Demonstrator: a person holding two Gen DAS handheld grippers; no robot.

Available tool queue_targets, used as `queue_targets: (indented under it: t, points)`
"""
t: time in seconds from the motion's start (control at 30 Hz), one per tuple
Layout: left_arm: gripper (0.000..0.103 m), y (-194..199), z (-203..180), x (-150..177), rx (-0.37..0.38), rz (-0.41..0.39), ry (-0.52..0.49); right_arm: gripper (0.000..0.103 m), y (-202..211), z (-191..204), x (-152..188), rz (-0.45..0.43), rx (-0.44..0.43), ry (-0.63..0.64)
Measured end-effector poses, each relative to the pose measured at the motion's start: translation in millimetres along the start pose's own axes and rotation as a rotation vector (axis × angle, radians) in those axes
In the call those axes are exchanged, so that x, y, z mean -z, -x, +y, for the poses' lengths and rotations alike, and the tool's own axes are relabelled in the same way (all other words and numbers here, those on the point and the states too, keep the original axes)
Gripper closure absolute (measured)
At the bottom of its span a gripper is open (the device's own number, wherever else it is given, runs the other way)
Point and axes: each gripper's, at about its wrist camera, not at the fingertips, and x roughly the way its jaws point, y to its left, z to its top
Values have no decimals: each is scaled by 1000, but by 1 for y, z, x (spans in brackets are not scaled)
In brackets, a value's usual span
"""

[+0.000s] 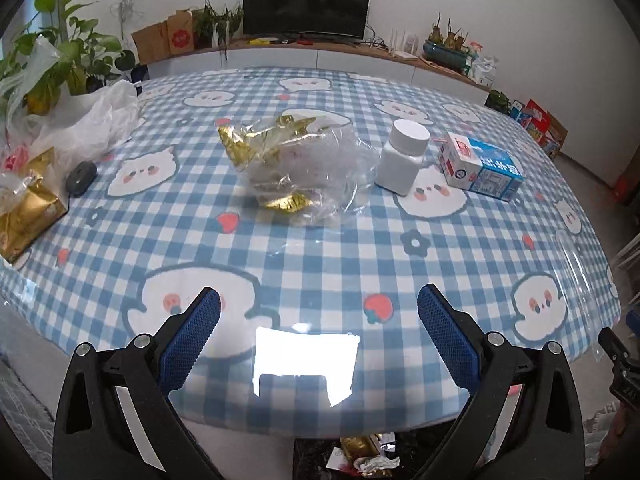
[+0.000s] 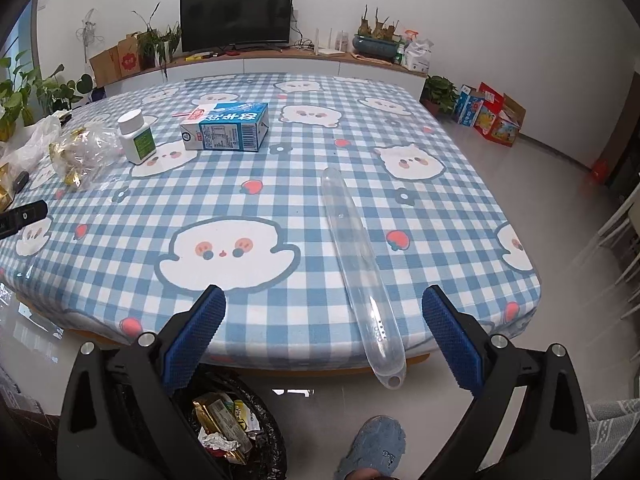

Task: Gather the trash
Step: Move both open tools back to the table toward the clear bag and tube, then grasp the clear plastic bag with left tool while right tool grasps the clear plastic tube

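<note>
Landmark: I place everything against the white bottle point(image 1: 402, 156), which stands upright on the checked table point(image 1: 320, 256); in my right view the same bottle point(image 2: 137, 136) shows a green label
Far left of the bottle: a white plastic bag point(image 1: 86, 120) slumped at the table edge; in front of it a gold packet point(image 1: 26, 210) and a small dark grey object point(image 1: 81, 178) that I cannot identify
Just left of the bottle: a crumpled clear wrapper point(image 1: 296, 172) with gold foil inside, lying close beside the bottle; whether they touch I cannot tell
Just right of the bottle: a blue and white carton point(image 1: 480, 166) lying on its side, near the bottle but apart from it
Well right of the bottle: a long clear plastic tube point(image 2: 362, 268) lying across the cloth, its near end past the table edge
Below the table edge: a black bin point(image 2: 236, 428) on the floor with wrappers in it; a grey slipper point(image 2: 374, 446) beside it
Left gripper point(image 1: 319, 314): fingers spread wide, nothing between the blue pads; it hangs over the near table edge, well short of the wrapper
Right gripper point(image 2: 324, 312): fingers spread wide and empty; the tube's near end lies between them in my view, touching neither pad
</note>
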Motion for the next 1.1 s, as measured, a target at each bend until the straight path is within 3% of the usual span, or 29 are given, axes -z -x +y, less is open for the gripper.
queue_targets:
  t: [0.53,0.83,1.1]
  points:
    - [6,-44,10,-78,-15,-15,-20,12,-58,-3,-33,114,7,-7]
    - [6,-62,7,-104,-18,-18,-53,18,-73,1,-39,147,-12,-21]
    - [6,-84,7,-109,-45,11,-61,30,-80,0,-38,163,-17,-39]
